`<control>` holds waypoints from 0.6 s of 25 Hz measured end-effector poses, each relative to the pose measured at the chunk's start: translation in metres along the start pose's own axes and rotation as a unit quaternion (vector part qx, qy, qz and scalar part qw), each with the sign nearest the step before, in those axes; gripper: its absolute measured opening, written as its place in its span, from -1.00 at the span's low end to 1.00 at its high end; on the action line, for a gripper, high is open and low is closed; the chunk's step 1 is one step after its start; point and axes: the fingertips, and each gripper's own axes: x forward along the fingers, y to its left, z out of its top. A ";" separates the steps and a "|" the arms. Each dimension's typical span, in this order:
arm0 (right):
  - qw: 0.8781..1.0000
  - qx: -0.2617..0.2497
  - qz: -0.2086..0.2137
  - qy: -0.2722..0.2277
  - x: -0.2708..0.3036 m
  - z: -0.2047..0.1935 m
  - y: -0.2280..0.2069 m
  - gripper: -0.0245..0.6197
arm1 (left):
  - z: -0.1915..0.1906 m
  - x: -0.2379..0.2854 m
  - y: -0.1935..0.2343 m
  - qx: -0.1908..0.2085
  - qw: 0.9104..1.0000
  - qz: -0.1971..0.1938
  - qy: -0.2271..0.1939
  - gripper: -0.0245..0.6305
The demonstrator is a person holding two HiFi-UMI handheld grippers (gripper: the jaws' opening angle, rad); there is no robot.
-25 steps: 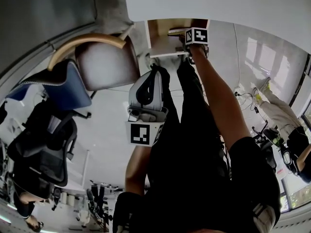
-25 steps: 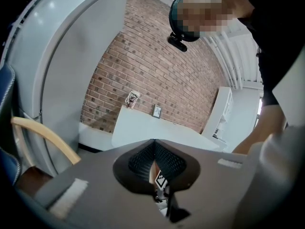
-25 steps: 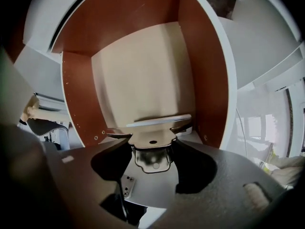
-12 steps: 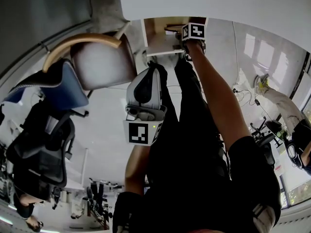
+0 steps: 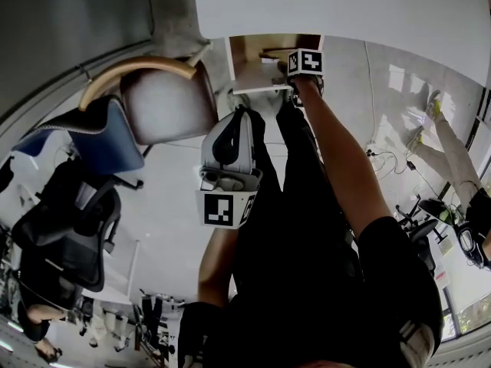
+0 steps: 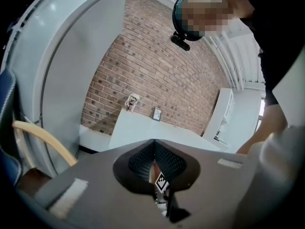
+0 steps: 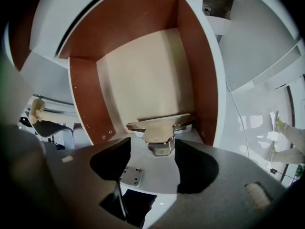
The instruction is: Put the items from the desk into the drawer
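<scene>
Right gripper [image 7: 151,149]: dark blunt fingers [image 7: 195,168] stand apart, have just been opening, pinching nothing. A shiny bent-metal punch [image 7: 162,130] lies inside the drawer [image 7: 90,99], on its smooth beige floor between reddish-brown walls. Left gripper [image 6: 153,147], outside the drawer: ribbed jaws closed, empty.

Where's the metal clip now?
In the right gripper view, the metal clip lies at the drawer's near edge, just beyond the right gripper, whose empty jaws have just been opening.
</scene>
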 end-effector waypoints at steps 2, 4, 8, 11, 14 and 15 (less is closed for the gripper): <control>1.000 -0.009 0.007 -0.008 -0.010 -0.003 0.004 -0.01 | 0.008 -0.004 -0.006 0.005 1.000 -0.002 -0.003 -0.88; 0.999 -0.025 0.015 -0.015 -0.022 -0.008 0.009 -0.10 | 0.016 -0.007 -0.012 0.010 1.000 -0.005 -0.005 -0.88; 0.997 -0.050 0.033 -0.042 -0.056 -0.015 0.014 -0.42 | 0.037 -0.015 -0.027 0.020 1.000 -0.009 -0.015 -0.88; 0.994 -0.061 0.051 -0.075 -0.088 -0.016 0.017 -0.61 | 0.053 -0.023 -0.040 0.023 0.999 -0.009 -0.022 -0.88; 0.987 -0.078 0.069 -0.122 -0.126 -0.008 0.026 -0.83 | 0.071 -0.031 -0.051 0.024 0.999 -0.006 -0.037 -0.88; 0.984 -0.081 0.077 -0.137 -0.139 -0.005 0.028 -0.91 | 0.078 -0.034 -0.055 0.025 0.999 -0.005 -0.043 -0.88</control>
